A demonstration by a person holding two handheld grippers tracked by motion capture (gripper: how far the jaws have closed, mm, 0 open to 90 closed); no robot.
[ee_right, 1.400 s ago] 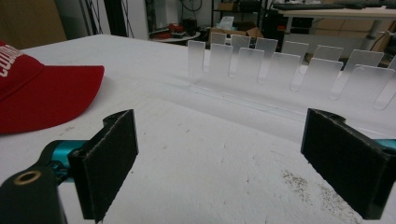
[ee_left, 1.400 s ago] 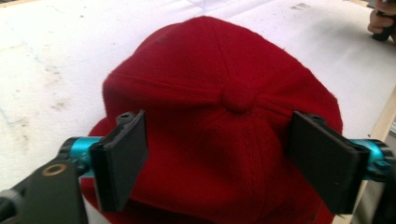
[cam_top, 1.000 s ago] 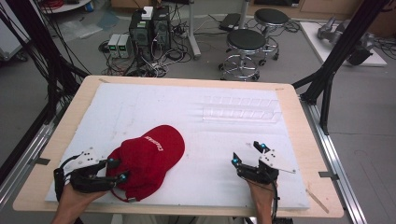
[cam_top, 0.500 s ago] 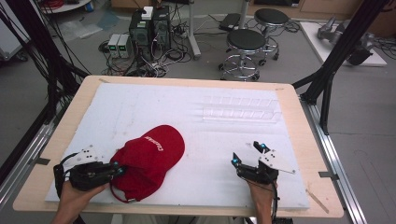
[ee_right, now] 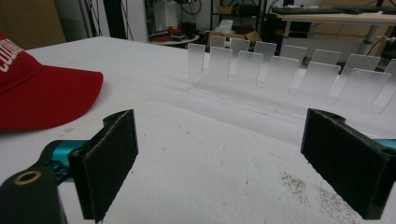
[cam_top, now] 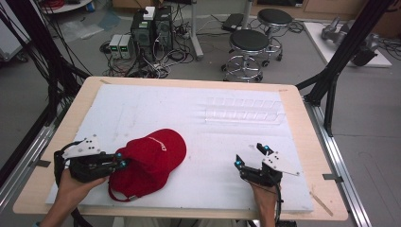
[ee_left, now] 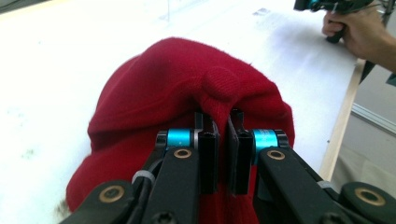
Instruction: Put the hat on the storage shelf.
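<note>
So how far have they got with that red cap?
Done so far: the left gripper has just closed on the red cap, pinching a fold of cloth beside its top button. In hand: the cap's back looks bunched upward, though its brim looks to be resting on the white mat. Left: carrying it somewhere. The right gripper waits open and empty near the clear rack.
</note>
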